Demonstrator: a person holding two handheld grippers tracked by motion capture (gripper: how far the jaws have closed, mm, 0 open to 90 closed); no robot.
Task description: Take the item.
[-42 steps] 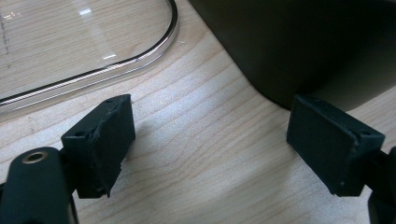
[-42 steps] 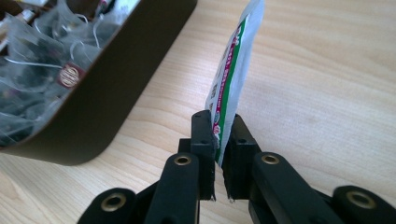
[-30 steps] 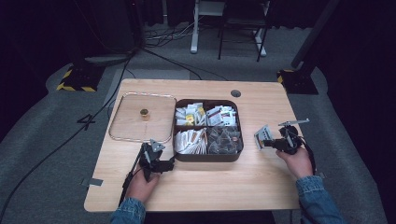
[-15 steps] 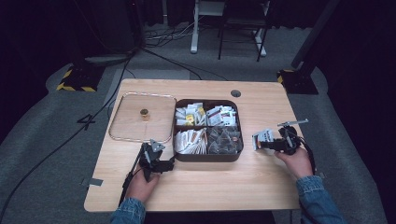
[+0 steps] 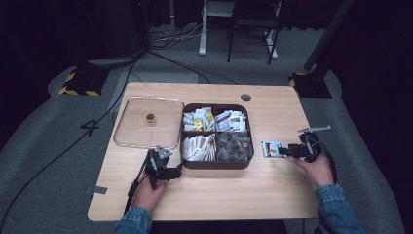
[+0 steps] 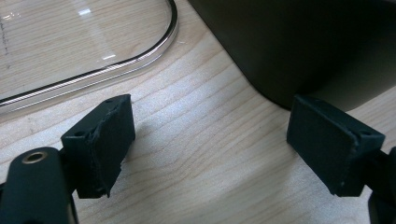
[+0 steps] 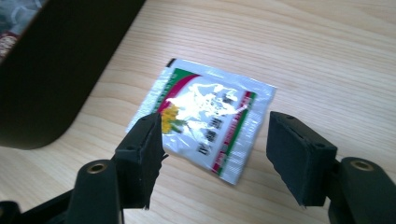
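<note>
A shiny tea packet point(image 7: 210, 126) with a green and red border lies flat on the wooden table point(image 7: 327, 56). My right gripper point(image 7: 215, 149) hovers just above it, open, a jaw on each side and nothing held. In the high view the packet point(image 5: 272, 148) rests right of the dark four-part box point(image 5: 214, 163), with the right gripper point(image 5: 288, 151) just behind it. My left gripper point(image 5: 170, 171) stands open at the box's near left corner. Between its jaws point(image 6: 210, 144) there is bare wood.
The box holds several sachets and packets in its compartments. Left of it lies a clear lid point(image 5: 146, 124) with a small knob point(image 5: 151, 118), and its rim point(image 6: 93, 70) runs close to my left gripper. The box's dark wall point(image 7: 56, 70) stands left of the packet.
My right gripper has come down to the table with the packet and let it go; the packet now lies flat. The left gripper has not moved.
</note>
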